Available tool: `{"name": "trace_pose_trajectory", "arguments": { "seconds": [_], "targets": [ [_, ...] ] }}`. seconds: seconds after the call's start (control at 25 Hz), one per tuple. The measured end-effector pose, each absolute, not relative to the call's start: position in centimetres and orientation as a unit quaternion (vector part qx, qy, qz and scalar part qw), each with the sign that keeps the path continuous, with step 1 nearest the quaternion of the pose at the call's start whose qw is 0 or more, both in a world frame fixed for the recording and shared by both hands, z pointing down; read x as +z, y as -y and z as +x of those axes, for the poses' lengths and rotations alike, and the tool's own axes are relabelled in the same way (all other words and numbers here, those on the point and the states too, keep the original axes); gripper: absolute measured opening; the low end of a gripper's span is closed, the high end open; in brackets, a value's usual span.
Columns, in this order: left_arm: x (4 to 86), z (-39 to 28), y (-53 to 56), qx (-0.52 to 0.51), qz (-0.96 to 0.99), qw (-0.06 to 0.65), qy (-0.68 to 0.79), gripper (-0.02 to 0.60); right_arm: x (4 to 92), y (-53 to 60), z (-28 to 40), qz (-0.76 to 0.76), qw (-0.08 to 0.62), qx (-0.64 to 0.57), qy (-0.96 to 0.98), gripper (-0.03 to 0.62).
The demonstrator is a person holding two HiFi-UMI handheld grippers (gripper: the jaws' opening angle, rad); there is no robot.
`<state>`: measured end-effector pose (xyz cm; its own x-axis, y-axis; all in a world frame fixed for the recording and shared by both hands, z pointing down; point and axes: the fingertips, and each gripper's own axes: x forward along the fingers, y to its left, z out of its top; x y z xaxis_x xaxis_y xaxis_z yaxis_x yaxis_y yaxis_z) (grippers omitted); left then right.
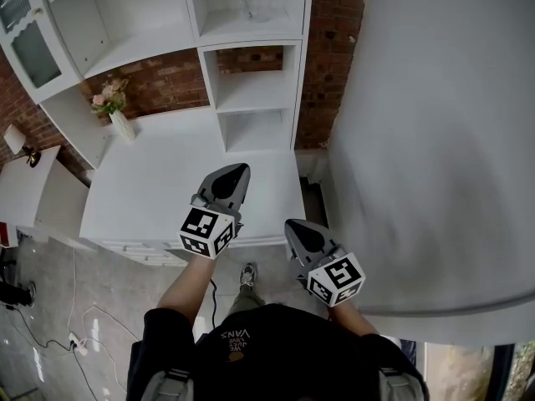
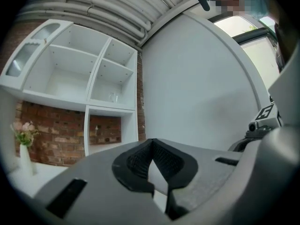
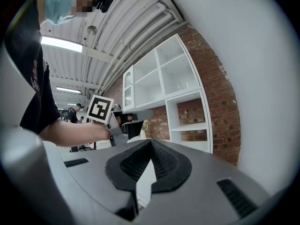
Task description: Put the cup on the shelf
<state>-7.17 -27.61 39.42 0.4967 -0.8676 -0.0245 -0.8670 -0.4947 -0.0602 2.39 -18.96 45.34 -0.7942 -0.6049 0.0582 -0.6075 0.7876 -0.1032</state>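
Note:
A clear glass cup point(image 1: 257, 5) stands upright in the upper right compartment of the white shelf unit point(image 1: 253, 88). It shows small in the left gripper view point(image 2: 113, 97) and the right gripper view point(image 3: 181, 85). My left gripper point(image 1: 242, 168) hovers over the white counter point(image 1: 159, 190), shut and empty, pointing toward the shelves. In its own view the tips point(image 2: 151, 142) meet with nothing between them. My right gripper point(image 1: 288, 222) hangs just off the counter's front right corner, also shut and empty point(image 3: 151, 142). Both are far below the cup.
A white vase of pink flowers point(image 1: 114, 107) stands at the counter's back left. A large white wall panel point(image 1: 435, 140) fills the right side. A lamp point(image 1: 15, 140) sits on a low surface at far left. Cables point(image 1: 75, 332) trail on the floor.

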Motion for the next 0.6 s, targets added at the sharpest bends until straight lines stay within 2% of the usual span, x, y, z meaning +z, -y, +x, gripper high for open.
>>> {"name": "trace_pose_trajectory", "arguments": {
  "seconds": [0.6],
  "targets": [
    [48.2, -6.9, 17.8, -0.010, -0.853, -0.023, -0.522, 0.008, 49.2, 16.0, 3.1, 0.322, 0.020, 0.055, 0.945, -0.005]
  ]
}}
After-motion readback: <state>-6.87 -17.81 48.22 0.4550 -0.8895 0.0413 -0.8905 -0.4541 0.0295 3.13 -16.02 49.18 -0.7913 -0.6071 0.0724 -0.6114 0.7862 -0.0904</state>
